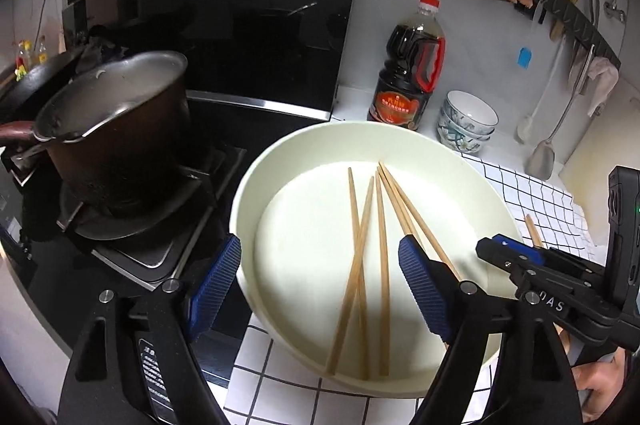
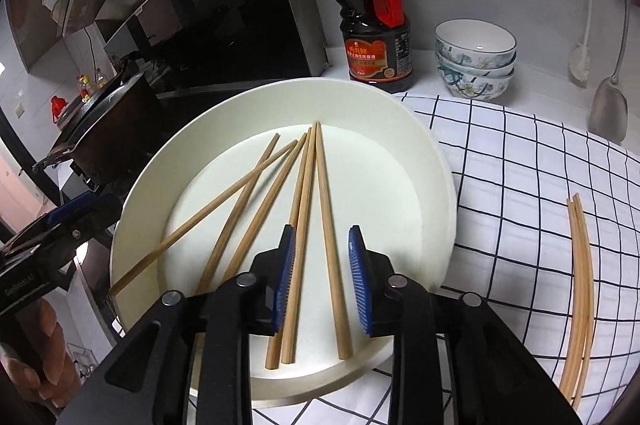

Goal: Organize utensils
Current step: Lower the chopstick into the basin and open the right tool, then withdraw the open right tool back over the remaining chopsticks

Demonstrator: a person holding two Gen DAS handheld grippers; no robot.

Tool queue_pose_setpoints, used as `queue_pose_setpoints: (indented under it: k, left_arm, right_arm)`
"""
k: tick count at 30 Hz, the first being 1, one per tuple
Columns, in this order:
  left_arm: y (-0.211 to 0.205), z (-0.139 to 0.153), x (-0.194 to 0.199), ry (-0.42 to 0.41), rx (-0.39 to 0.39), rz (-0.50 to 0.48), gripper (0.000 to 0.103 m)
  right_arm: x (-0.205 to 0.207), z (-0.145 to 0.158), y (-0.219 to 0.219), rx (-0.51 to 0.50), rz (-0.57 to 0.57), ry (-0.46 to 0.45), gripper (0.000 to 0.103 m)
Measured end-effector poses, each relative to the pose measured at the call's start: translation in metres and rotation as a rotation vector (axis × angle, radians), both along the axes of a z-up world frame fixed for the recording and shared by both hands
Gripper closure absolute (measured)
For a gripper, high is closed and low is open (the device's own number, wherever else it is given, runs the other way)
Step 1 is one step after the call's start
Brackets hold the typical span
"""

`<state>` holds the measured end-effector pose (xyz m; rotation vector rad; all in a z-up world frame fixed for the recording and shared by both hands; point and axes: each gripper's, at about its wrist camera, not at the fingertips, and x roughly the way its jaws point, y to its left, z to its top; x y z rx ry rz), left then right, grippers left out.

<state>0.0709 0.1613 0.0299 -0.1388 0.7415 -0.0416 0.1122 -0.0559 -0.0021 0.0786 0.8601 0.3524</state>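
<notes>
A large cream round basin (image 1: 280,161) (image 2: 400,129) sits on a checked cloth and holds several wooden chopsticks (image 1: 382,265) (image 2: 304,209). My left gripper (image 1: 320,281) is open, its jaws wide over the basin's near left rim, holding nothing. My right gripper (image 2: 322,277) is open just above the basin's near side, its blue pads (image 2: 358,281) straddling two chopsticks (image 2: 330,237) without closing on them. The right gripper also shows in the left wrist view (image 1: 516,257). Two chopsticks (image 2: 580,289) lie on the cloth to the right of the basin.
A dark saucepan (image 1: 116,129) stands on the gas stove at the left. A soy sauce bottle (image 2: 374,13) and stacked patterned bowls (image 2: 474,59) stand behind the basin. Utensils hang on a wall rail (image 1: 560,5). A spatula (image 2: 610,105) leans at the right.
</notes>
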Motion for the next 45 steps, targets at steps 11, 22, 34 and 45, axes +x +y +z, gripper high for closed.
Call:
queue_pose_setpoints:
  k: [11, 22, 34, 45]
  left_arm:
    - [0.001, 0.005, -0.011, -0.005, -0.046, 0.006, 0.009]
    - [-0.041, 0.005, -0.036, -0.027, -0.037, -0.058, 0.006]
    - [-0.131, 0.003, -0.066, -0.028, -0.040, -0.147, 0.006]
    - [-0.200, -0.018, -0.072, 0.029, -0.054, -0.152, 0.006]
  right_arm:
    - [-0.018, 0.012, -0.022, 0.021, -0.014, -0.049, 0.054]
    - [-0.050, 0.021, -0.084, 0.018, -0.083, -0.092, 0.039]
    - [-0.087, 0.023, -0.183, -0.050, -0.225, -0.101, 0.030]
    - [-0.075, -0.014, -0.216, -0.236, -0.203, -0.021, 0.028]
